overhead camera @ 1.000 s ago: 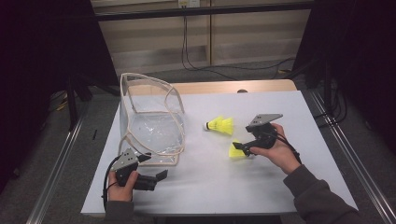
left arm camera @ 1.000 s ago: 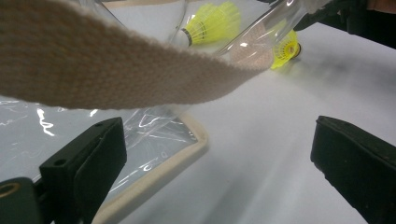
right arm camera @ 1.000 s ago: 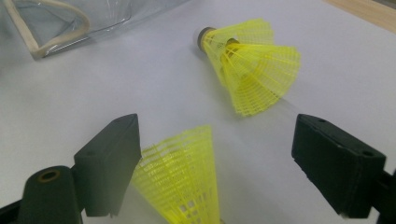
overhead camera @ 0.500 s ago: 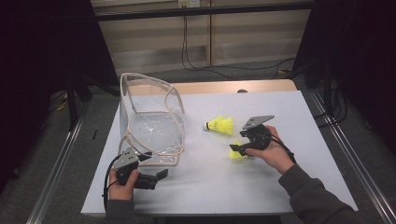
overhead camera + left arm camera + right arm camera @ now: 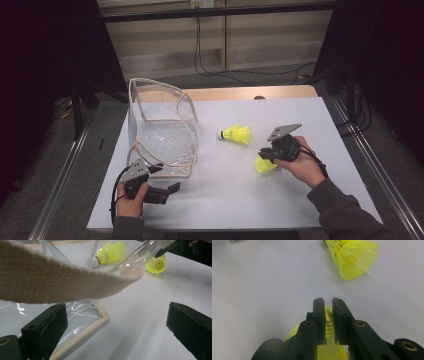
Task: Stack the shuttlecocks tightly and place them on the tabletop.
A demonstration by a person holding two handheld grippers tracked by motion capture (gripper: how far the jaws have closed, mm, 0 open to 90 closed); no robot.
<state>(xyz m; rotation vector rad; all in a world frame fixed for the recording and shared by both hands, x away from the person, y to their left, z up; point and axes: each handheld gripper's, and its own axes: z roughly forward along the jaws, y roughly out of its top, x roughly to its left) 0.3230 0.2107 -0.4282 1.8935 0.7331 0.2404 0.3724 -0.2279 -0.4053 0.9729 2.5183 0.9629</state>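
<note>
Two yellow shuttlecocks lie on the white table (image 5: 310, 115). My right gripper (image 5: 262, 154) (image 5: 328, 301) has just been closing and is now shut on the mesh skirt of the near shuttlecock (image 5: 264, 165) (image 5: 328, 325). The other shuttlecock (image 5: 237, 134) (image 5: 354, 257) lies on its side a little beyond it. My left gripper (image 5: 165, 178) (image 5: 116, 312) rests open at the front corner of a clear plastic bag (image 5: 162, 135) with beige trim. The bag's beige strap (image 5: 50, 282) crosses the left gripper view, and nothing sits between these jaws.
The bag stands upright at the table's left half, its mouth framed by stiff beige edging (image 5: 85, 332). A wooden strip (image 5: 240, 93) runs along the table's far edge. Metal rails (image 5: 65, 170) flank both sides. Bare tabletop lies between my two hands.
The right gripper's jaws have closed onto the near shuttlecock's skirt, and that hand has edged slightly left. The left hand and the bag have stayed put.
</note>
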